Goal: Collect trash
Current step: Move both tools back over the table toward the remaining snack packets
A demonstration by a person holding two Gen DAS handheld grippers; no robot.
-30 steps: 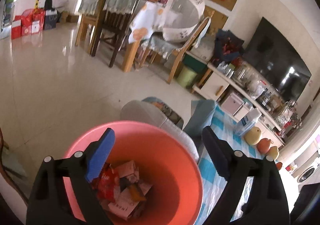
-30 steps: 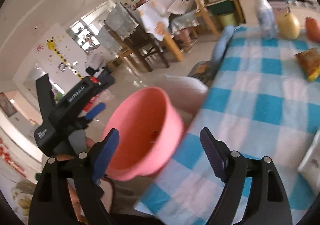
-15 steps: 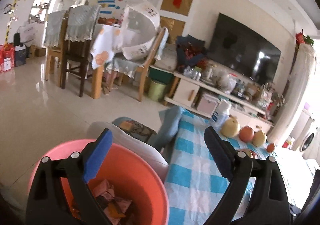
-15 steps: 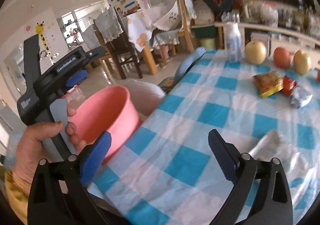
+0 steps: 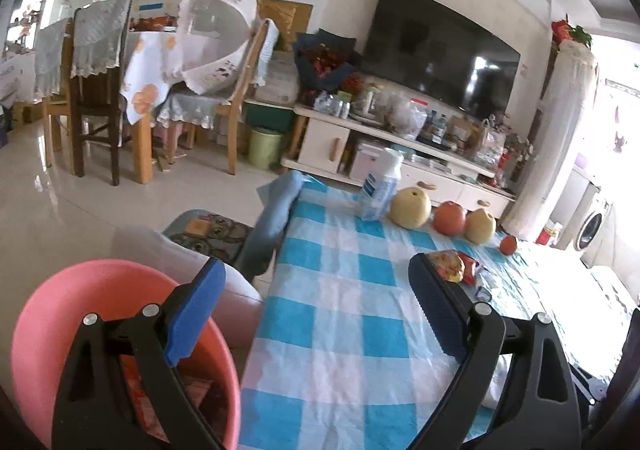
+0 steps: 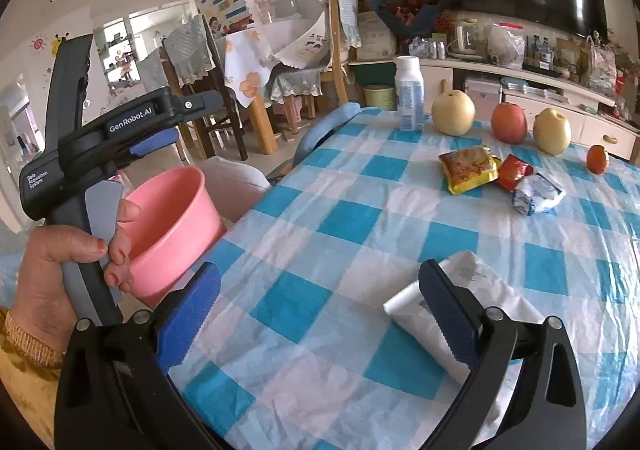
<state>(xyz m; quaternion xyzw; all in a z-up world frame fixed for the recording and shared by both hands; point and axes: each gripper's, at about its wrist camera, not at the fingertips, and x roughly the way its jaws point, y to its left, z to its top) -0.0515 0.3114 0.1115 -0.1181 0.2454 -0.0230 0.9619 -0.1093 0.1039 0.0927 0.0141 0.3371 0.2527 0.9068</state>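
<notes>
A pink bucket with several wrappers inside sits low beside the table's left edge, also in the right wrist view as the pink bucket. My left gripper is open and empty, above the bucket rim and the table edge. On the checked cloth lie a yellow snack packet, a red wrapper and a white-blue wrapper. My right gripper is open and empty over the near cloth, with a white plastic roll just beside its right finger.
A white bottle, two pears, an apple and a small orange fruit line the table's far edge. A person's hand grips the left tool's handle. A grey cushion lies behind the bucket. Chairs and a TV cabinet stand beyond.
Both views have swung right, away from the bucket and onto the table. The bucket slid to the lower left of the left wrist view. The right gripper's jaws spread wider.
</notes>
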